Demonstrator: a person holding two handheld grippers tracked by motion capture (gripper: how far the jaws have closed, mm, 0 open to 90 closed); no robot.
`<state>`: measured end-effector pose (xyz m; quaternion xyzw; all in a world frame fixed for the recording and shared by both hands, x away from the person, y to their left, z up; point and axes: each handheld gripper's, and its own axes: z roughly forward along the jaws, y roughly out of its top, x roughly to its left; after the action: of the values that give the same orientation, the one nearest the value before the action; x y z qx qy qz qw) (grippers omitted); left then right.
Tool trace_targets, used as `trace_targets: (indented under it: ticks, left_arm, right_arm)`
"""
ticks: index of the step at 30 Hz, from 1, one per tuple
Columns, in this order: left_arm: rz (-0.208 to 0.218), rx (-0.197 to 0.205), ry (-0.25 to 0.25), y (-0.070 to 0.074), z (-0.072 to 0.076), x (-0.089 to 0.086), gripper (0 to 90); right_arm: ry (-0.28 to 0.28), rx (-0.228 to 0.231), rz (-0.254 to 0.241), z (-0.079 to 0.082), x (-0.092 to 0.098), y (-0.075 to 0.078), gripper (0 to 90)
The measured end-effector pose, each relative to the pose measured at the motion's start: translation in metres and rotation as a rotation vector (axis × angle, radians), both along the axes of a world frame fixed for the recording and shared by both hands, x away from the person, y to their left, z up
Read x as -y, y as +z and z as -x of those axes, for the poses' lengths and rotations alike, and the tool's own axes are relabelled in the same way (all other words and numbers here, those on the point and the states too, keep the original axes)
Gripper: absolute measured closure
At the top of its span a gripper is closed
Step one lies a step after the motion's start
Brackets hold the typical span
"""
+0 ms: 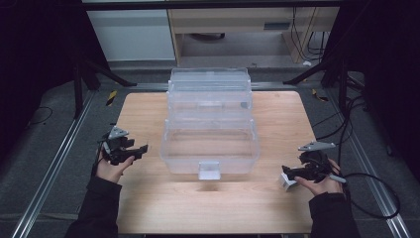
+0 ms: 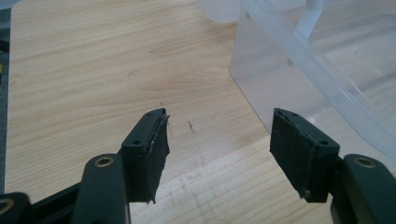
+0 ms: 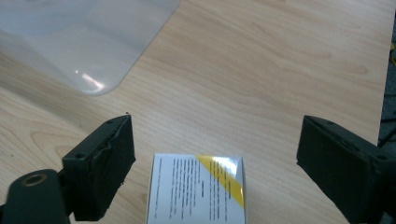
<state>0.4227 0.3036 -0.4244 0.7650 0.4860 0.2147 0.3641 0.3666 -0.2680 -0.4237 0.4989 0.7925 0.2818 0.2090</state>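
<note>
A pale wooden table (image 1: pixel 148 198) is seen mid-frame on grey carpet, a clear plastic box (image 1: pixel 210 131) at centre. The left gripper (image 1: pixel 141 148) at lower left is spread, empty; the right gripper (image 1: pixel 286 171), spread, straddles a small white carton (image 3: pixel 196 189) at lower right

Black sleeves; blk grippers w/ grey plates, black cables, padded jaws.
</note>
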Motion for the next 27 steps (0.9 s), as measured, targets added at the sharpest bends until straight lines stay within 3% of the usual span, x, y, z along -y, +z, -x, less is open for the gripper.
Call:
trace_targets:
  ticks: [10, 16, 27]
  left_arm:
    - [-0.022, -0.023, -0.017, -0.011, 0.004, 0.005, 35.2]
    - [-0.033, -0.021, -0.026, -0.010, 0.007, 0.007, 34.6]
    - [-0.036, -0.033, -0.034, -0.013, 0.006, 0.008, 34.7]
  right_arm:
    - [-0.005, -0.043, 0.009, 0.007, 0.000, -0.013, 8.4]
    - [0.007, -0.061, 0.020, 0.009, -0.004, -0.018, 8.8]
    - [0.014, -0.121, 0.064, 0.002, -0.008, -0.034, 12.3]
